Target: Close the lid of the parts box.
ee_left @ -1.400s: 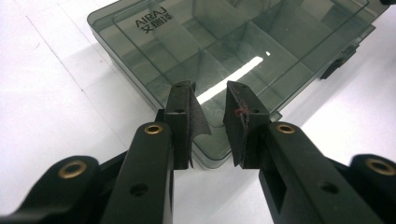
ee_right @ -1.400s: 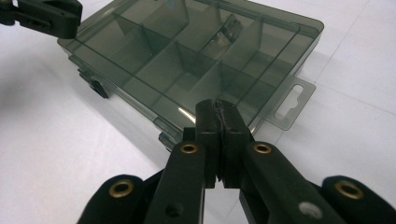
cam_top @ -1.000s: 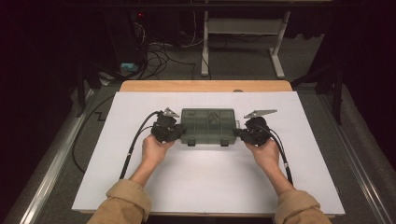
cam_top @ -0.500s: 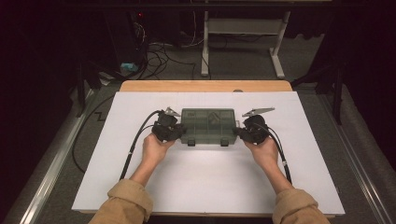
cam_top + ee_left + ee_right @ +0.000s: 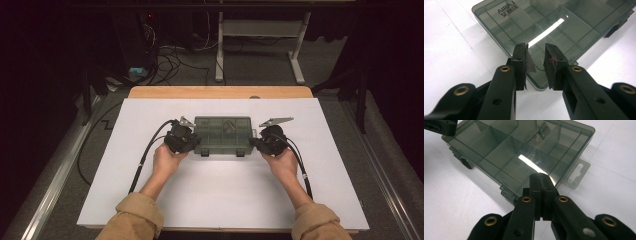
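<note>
My left gripper (image 5: 535,56) jaws have just eased apart above the compartment box (image 5: 222,134) corner; right gripper (image 5: 541,182) pressed together, bracing.

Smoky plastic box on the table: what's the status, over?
Left gripper open, its jaws just widening at the box edge. Right gripper shut, tips against the opposite end. Box lid closed, flat on the white table. Nothing in the way.
</note>
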`<state>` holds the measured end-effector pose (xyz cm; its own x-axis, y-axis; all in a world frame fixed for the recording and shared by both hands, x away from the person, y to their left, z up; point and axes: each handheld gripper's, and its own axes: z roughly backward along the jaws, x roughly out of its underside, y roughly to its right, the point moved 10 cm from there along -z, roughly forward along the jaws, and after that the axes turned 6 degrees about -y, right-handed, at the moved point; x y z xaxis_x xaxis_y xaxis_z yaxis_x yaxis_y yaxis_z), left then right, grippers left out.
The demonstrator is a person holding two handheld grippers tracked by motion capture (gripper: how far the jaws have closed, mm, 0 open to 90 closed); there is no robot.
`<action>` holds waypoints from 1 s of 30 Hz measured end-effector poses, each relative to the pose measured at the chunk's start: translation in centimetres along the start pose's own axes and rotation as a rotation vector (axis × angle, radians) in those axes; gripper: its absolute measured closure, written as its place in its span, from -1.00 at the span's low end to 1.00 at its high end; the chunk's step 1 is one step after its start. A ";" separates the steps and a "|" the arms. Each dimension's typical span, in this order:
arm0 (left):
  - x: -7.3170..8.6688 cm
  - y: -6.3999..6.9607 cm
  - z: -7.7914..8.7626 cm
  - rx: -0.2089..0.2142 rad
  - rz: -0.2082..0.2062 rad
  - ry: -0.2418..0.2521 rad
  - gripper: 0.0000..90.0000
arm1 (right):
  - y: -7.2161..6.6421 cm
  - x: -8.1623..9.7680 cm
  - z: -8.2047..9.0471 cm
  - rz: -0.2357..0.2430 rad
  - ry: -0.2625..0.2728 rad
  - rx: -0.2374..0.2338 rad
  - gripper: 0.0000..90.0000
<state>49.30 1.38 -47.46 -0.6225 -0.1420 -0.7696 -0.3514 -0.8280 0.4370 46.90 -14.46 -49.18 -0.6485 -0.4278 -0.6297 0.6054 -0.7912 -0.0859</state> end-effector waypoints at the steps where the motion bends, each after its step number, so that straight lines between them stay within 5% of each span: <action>1: 0.0 0.0 0.0 0.000 -0.008 0.008 0.56 | 0.0 0.0 0.0 0.004 0.001 0.003 1.00; 5: 0.4 -0.7 0.6 0.008 -0.046 -0.054 0.46 | 0.0 0.0 0.1 0.033 0.001 0.008 0.99; 8: 0.1 -1.2 0.6 -0.013 -0.042 -0.035 0.29 | -0.1 -0.2 0.3 0.025 0.012 -0.002 0.93; 14: -0.5 -1.0 1.3 0.023 0.003 -0.028 0.09 | -0.2 -0.4 0.9 0.024 0.036 -0.015 0.87; 30: -2.1 -0.3 4.0 0.076 0.002 0.061 -0.05 | -0.1 -0.7 3.3 0.009 0.103 -0.033 0.62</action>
<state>47.94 4.13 -44.12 -0.5801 -0.1785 -0.7947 -0.4038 -0.7843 0.4709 45.78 -15.50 -46.18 -0.5929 -0.3864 -0.7065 0.6271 -0.7720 -0.1040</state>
